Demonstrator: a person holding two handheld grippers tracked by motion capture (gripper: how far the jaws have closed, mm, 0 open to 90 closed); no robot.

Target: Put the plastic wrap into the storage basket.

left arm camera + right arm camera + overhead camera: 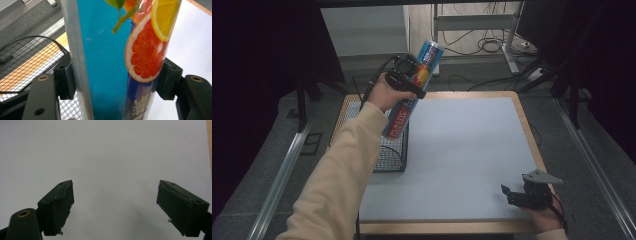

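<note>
**Inspector:** State of the left gripper [412, 82]?

**Assistant:** Clamped on the blue roll box [411, 91], a long plastic-wrap carton printed with citrus fruit. In the left gripper view both pads [65, 75] press its opposite sides near mid-length, which likely keeps so long a thing balanced.

**Inspector:** Where is the box?

**Assistant:** Held in the air at the far left of the table, tilted, with its upper end leaning away and to the right. Its lower end hangs over the wire basket [392, 152] at the left edge of the white mat [462, 150]. I cannot tell whether that end touches the mesh.

**Inspector:** The right gripper [518, 196]?

**Assistant:** Jaws standing apart with nothing between them, resting low at the near right corner of the mat, well apart from the box. I judge it parked there to stay out of the way.
</note>
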